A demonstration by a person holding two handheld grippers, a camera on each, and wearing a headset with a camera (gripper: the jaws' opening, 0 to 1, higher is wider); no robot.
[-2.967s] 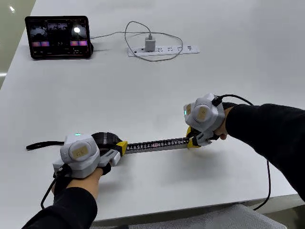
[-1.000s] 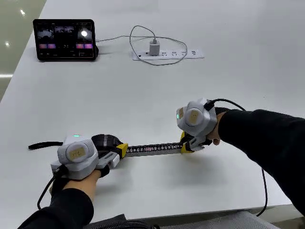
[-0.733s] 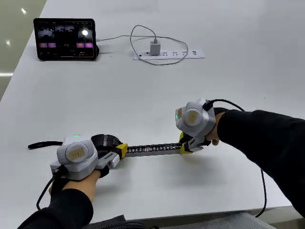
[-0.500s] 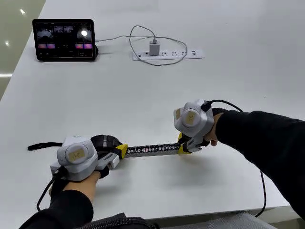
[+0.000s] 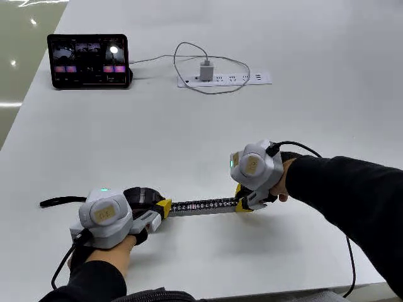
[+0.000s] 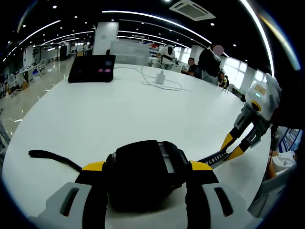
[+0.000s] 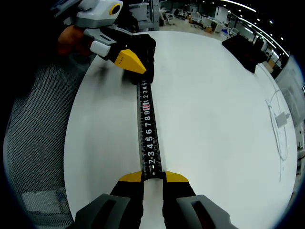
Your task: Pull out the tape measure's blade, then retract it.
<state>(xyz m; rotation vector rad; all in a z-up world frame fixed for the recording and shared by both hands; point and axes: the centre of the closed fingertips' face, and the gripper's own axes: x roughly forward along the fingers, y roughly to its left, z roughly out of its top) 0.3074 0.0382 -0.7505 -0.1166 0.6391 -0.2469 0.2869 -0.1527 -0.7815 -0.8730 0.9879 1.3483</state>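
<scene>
Head view: a broad white table (image 5: 302, 113), matte, with a glossy pale floor (image 5: 19, 56) beyond its left edge. Low on the left, the left gripper (image 5: 162, 207) clamped around the black tape measure case (image 5: 142, 194), one yellow tip on either side. From the case toward the right, flat on the table, a short run of blade (image 5: 201, 205), numbers up. At its far end, the right gripper (image 5: 243, 205) pinched together on the blade's tip. From the case leftward, a black strap (image 5: 60, 201) loose on the surface. Far back, a lit tablet (image 5: 89, 52) propped upright; near it, a white power strip (image 5: 227, 79) with a charger (image 5: 206, 70) plugged in and a looped cable (image 5: 189, 50). Left gripper view: past the table, a large open hall under long ceiling light strips (image 6: 157, 19), several people (image 6: 208, 62) in the distance.
</scene>
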